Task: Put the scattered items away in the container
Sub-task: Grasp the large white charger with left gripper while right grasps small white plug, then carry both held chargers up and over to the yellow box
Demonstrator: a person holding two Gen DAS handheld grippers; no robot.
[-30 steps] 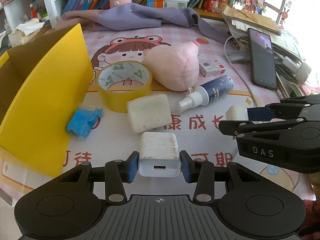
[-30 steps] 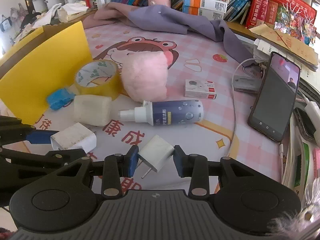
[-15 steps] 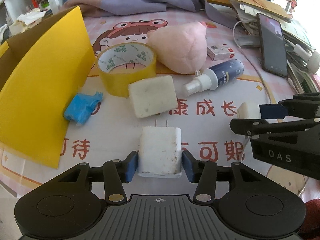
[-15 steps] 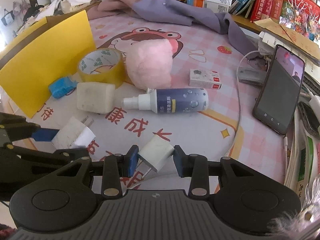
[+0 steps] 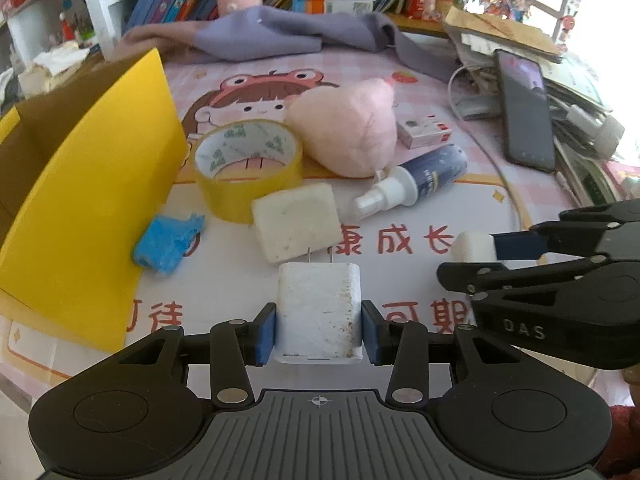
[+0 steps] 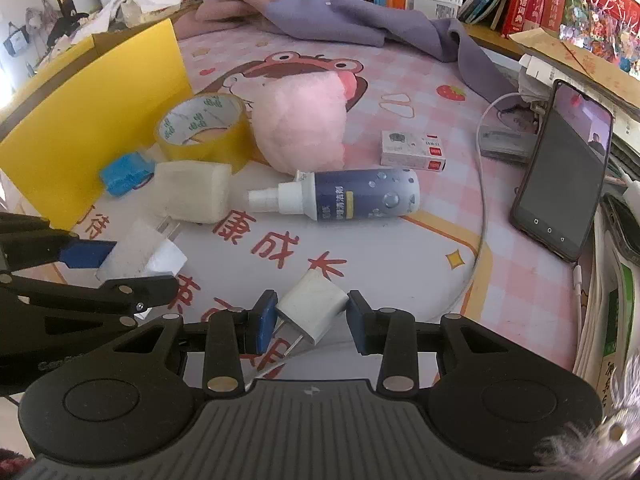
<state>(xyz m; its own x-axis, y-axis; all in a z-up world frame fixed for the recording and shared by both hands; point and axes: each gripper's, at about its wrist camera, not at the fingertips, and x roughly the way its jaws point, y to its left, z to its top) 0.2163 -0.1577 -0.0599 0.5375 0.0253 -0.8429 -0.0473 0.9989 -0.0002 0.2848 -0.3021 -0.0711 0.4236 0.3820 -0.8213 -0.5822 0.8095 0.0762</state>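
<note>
The left gripper [image 5: 319, 330] jaws are closing on a white charger [image 5: 319, 312], whose flat sides sit between the blue pads with its prongs pointing away from the jaws; the right gripper [image 6: 308, 322] jaws are pinching a smaller white plug [image 6: 312, 306], which sits skewed between the pads, one corner forward and its prongs angled back toward the gripper body. The container, a yellow box [image 5: 80, 216], stands ahead and to the left of the left jaws, well apart from the right jaws, with its tall yellow wall facing both. The largest risk is a collision with that wall: a load carried low from either jaw would likely strike the panel instead of clearing its top edge. Second, the two grippers sit close side by side, so a crossing path toward the box could knock one against the other. Third, the skewed plug appears held on corners instead of flat faces; it may rotate or slip out during transport. Fourth, the charger is gripped near its rear end only, and an incomplete closure could let it tilt downward. Smaller hazards lie just ahead of the left jaws: the pale sponge block [image 5: 296, 222], tape roll [image 5: 248, 168] and blue wad [image 5: 168, 242] could be dragged aside by a low sweep.
</note>
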